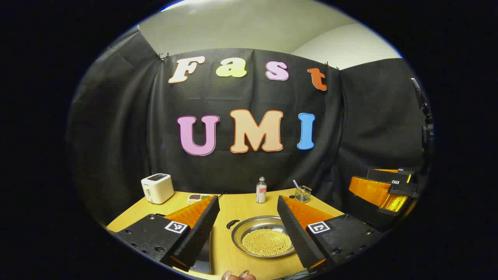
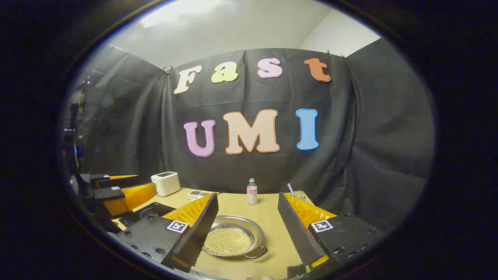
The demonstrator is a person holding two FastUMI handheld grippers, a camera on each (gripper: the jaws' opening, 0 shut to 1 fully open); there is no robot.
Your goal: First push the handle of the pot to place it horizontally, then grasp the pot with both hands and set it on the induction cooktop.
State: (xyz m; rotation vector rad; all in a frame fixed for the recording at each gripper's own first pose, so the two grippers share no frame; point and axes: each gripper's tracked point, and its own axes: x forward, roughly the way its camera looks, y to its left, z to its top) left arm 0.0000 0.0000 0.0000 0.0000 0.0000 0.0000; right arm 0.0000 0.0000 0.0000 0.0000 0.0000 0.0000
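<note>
Both tongs wide open, empty, above pot, cooktop in right gripper view

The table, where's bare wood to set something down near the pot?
Bare table lies between the pot and the small bottle, running right toward the glass holder. The back left is crowded: toaster, small dish, and the induction cooktop beside the pot.
</note>
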